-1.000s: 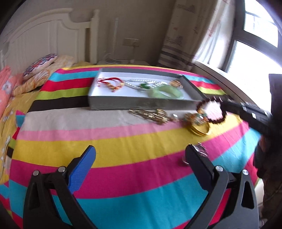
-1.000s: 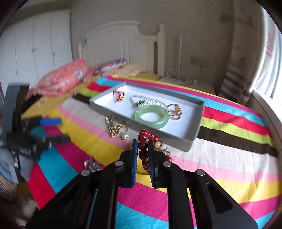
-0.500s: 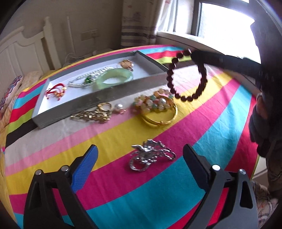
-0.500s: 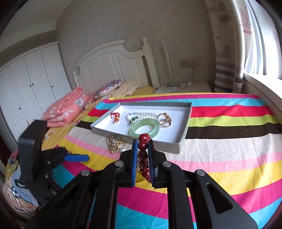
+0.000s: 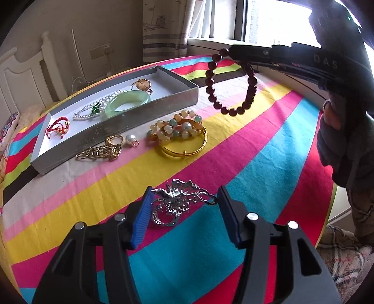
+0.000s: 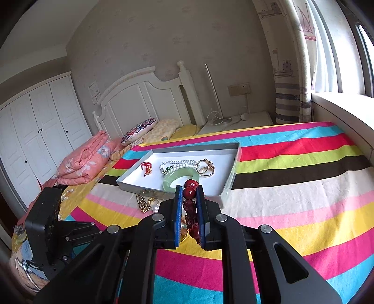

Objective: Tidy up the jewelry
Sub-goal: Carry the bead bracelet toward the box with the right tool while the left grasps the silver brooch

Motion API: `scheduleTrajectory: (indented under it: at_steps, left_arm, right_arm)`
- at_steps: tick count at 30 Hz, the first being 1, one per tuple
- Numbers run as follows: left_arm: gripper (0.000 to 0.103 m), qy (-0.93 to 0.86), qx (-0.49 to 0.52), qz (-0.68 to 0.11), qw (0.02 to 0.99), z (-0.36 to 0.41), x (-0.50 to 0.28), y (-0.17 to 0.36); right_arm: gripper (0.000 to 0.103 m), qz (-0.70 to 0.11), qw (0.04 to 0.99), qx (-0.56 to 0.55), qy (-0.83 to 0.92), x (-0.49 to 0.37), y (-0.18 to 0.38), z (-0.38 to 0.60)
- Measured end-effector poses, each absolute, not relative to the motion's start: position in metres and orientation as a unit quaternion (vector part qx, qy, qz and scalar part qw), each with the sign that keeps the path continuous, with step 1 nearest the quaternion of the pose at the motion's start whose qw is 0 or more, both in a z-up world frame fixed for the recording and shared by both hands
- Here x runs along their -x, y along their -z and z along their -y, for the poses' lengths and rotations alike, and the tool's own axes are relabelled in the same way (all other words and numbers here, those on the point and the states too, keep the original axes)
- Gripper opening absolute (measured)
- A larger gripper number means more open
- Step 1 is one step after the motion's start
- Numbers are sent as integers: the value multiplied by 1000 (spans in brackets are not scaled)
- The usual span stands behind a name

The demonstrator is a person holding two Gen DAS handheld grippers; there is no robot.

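Left gripper [image 5: 183, 205] now astride spiky silver brooch [image 5: 178, 203].

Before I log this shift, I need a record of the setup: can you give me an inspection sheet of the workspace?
Surface: striped bedspread, brightly lit.
Job's things: grey tray holds a jade bangle, pearl strand, red cord piece and gold ring. On the spread beside it: gold chain, gold bangle with pastel beads, silver brooch.
Clutter: nothing seen.
Grippers: left claw open, fingers either side of the brooch; right claw shut on the dark red bead bracelet, held in the air.
Cables: white cord by the nightstand.
Surroundings: headboard, wardrobe, folded pink quilt, window.
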State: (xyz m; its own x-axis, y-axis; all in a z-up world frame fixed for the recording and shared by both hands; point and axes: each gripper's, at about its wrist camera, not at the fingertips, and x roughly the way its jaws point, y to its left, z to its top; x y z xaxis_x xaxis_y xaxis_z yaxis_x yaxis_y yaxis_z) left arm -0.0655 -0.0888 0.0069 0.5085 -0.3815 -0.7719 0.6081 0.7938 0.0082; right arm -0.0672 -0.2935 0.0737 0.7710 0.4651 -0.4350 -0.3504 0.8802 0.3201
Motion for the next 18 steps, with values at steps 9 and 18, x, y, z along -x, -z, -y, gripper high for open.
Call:
scheduleTrajectory:
  at_steps: [9,18]
  left_arm:
    - [55,254,-122,-402,871,68,62,-16]
    - [55,213,-90,-400,887,41,53,-21]
  right_arm:
    - [13,-260,934,-100,-223,68,-75,283]
    - [13,-266,932,-92,-230,65,-73,274]
